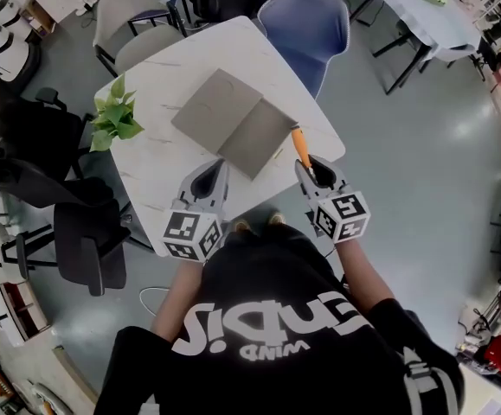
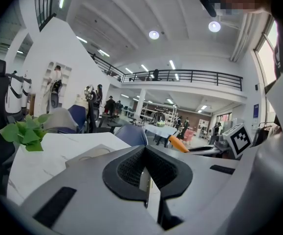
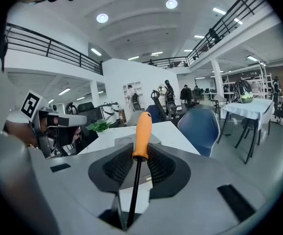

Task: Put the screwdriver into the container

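An orange-handled screwdriver (image 1: 301, 146) is clamped in my right gripper (image 1: 309, 169) over the table's near right edge. In the right gripper view its handle (image 3: 142, 131) juts forward past the fingertips and its black shaft runs back between the jaws; the right gripper (image 3: 140, 151) is shut on it. The container (image 1: 233, 119) is a flat grey box lying at the middle of the white table (image 1: 159, 158), just beyond both grippers. My left gripper (image 1: 213, 173) hovers at the near edge, left of the right one. Its jaws (image 2: 145, 151) are together with nothing between them.
A small green plant (image 1: 112, 118) stands at the table's left edge. A blue chair (image 1: 306, 24) and grey chairs (image 1: 133, 11) stand at the far side, and black office chairs (image 1: 86, 240) at the left. Another white table (image 1: 423, 15) stands far right.
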A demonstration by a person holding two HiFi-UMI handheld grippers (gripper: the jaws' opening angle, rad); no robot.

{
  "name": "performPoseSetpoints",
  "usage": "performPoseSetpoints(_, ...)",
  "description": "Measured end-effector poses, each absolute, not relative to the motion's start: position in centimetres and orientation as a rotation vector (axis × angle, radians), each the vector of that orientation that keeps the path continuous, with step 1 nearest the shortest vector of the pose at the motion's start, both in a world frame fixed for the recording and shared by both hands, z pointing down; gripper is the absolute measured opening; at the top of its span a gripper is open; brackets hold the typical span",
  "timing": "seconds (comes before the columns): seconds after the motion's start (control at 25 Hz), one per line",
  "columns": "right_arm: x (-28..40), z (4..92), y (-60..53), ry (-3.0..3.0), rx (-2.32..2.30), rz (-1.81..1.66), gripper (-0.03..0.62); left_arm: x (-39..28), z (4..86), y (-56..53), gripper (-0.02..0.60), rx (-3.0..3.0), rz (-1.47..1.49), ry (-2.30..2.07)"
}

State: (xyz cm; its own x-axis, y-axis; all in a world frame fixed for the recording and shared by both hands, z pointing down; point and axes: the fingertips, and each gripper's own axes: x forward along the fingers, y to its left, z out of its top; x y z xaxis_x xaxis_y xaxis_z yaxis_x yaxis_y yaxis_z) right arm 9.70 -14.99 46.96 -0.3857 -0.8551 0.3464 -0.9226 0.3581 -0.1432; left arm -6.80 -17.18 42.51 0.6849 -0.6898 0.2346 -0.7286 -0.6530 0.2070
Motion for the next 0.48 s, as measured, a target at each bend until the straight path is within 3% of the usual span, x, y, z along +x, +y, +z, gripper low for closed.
performPoseSetpoints(0.48,8.0,49.2,-19.4,-2.442,1.217,0.304,0.083,-6.1,43.0,-19.0,0.012,2.583,0.174,-1.187)
